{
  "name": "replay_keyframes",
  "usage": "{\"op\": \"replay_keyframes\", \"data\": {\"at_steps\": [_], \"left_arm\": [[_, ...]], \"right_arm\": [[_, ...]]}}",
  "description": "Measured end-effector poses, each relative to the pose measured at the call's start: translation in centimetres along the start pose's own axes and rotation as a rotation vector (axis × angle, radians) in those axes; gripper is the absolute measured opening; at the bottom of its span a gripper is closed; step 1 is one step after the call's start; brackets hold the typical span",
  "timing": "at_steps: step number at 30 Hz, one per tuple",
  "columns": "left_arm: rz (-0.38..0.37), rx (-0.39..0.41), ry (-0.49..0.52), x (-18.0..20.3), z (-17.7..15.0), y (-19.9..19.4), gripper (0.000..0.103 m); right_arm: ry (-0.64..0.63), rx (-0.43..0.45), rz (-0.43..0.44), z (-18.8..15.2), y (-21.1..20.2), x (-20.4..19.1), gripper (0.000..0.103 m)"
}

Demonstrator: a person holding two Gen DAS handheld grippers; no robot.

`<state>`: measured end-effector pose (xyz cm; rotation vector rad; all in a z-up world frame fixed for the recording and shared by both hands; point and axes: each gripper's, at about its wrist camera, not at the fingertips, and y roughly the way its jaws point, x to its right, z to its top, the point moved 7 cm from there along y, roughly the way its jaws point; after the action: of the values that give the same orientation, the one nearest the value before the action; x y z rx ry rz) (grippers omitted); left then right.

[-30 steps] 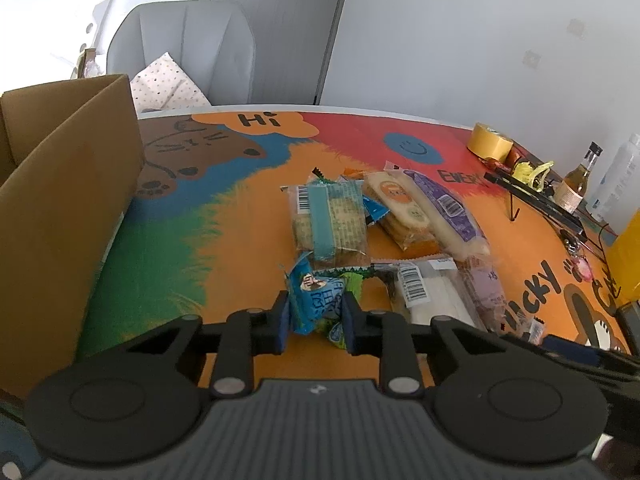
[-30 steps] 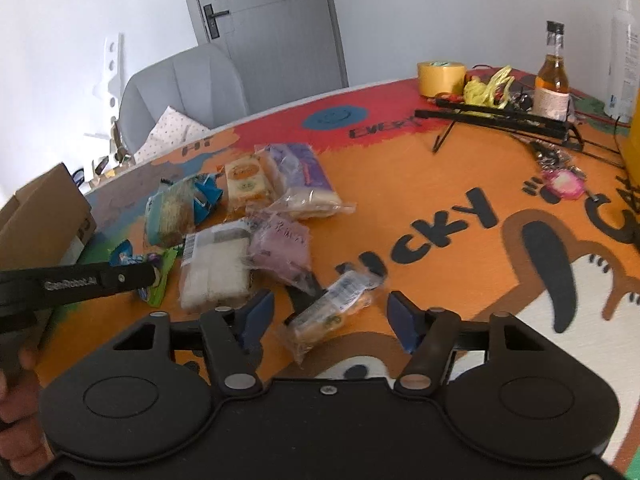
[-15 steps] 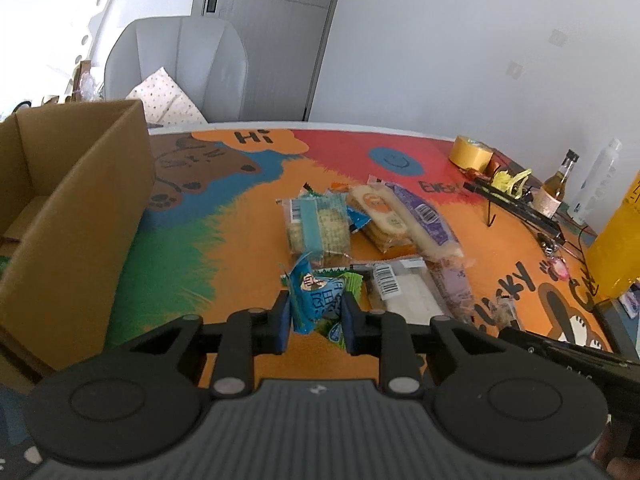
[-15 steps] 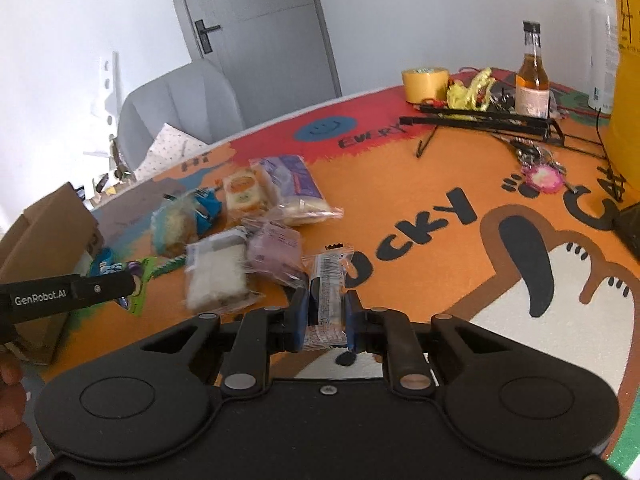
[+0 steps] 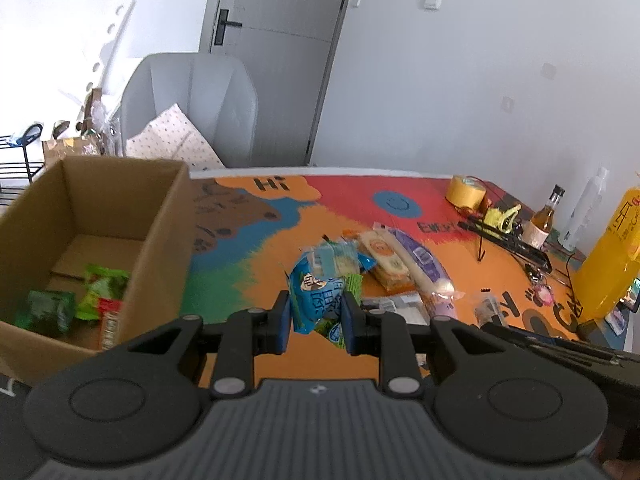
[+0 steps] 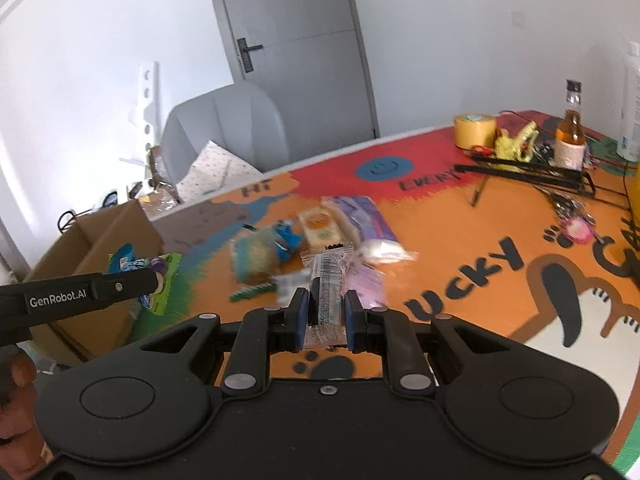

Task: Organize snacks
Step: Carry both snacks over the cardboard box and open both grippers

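Observation:
My left gripper (image 5: 314, 322) is shut on a blue snack packet (image 5: 316, 294) with a green packet behind it, held above the table. It also shows in the right wrist view (image 6: 154, 278). My right gripper (image 6: 326, 320) is shut on a clear-wrapped snack bar (image 6: 326, 284), lifted off the table. An open cardboard box (image 5: 156, 216) stands at the left, holding green snack packets (image 5: 102, 288). A pile of snacks (image 5: 384, 258) lies on the colourful table mat (image 5: 256, 248), ahead of both grippers.
A yellow tape roll (image 5: 466, 192), a small bottle (image 5: 546, 216), a black stand (image 5: 504, 236) and a tall yellow container (image 5: 610, 256) sit at the table's right. A grey chair (image 5: 192, 100) with a cushion stands behind the table.
The right gripper closed on the clear-wrapped bar and lifted it. The left gripper rose with the blue packet, bringing the box's inside into view.

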<state>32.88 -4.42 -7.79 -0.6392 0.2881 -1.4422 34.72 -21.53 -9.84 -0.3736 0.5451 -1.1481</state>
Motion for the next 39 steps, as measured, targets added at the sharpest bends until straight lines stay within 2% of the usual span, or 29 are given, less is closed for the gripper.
{"op": "replay_keyframes", "data": {"at_steps": [13, 39], "left_arm": [[0.032, 0.046, -0.006, -2.6, 1.5, -3.1, 0.024], [0.166, 0.113, -0.096, -13.6, 3.9, -7.0, 0.024]], "right_arm": [[-0.056, 0.023, 0.055, 1.0, -0.7, -4.6, 0.017], [-0.153, 0.021, 0.187, 1.7, 1.3, -15.5, 0.017]]}}
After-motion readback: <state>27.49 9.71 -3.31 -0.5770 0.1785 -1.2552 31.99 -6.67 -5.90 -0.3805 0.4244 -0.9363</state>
